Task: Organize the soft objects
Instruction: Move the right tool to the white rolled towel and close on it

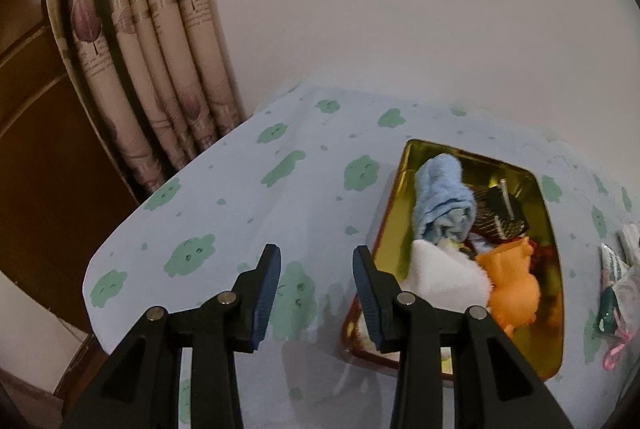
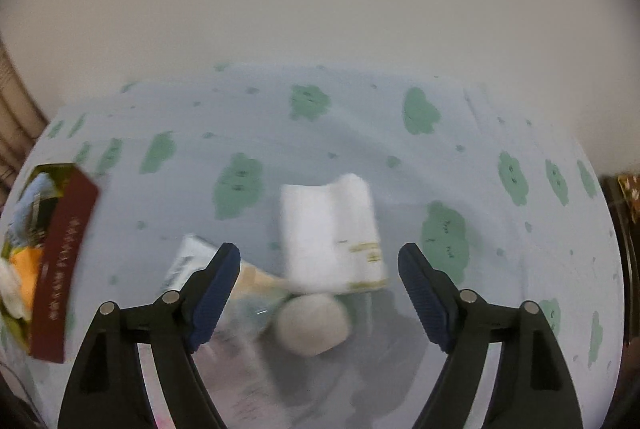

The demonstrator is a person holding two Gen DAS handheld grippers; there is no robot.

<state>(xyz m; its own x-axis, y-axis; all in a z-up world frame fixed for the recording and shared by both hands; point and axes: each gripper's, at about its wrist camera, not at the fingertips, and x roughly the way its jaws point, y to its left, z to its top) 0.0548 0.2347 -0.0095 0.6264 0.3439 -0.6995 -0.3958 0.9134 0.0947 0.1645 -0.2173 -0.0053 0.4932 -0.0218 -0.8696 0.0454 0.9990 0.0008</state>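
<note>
A gold tin with a dark red outer wall (image 1: 546, 213) sits on the cloth-covered table. Inside it lie a rolled light blue towel (image 1: 440, 197), a white cloth (image 1: 444, 277) and an orange plush toy (image 1: 516, 281). My left gripper (image 1: 317, 251) hovers open just left of the tin, with nothing between its fingers. In the blurred right wrist view, my right gripper (image 2: 319, 248) stands wide open over a folded white towel (image 2: 328, 229) and a pale round ball (image 2: 312, 325) on the table, touching neither. The tin (image 2: 60, 261) is at that view's left edge.
A pale packet (image 2: 192, 261) lies by the right gripper's left finger. Small packets with a pink ribbon (image 1: 616, 289) lie right of the tin. A dark item (image 1: 500, 205) rests in the tin's far end. A curtain (image 1: 152, 69) hangs beyond the table's left edge; a wall stands behind.
</note>
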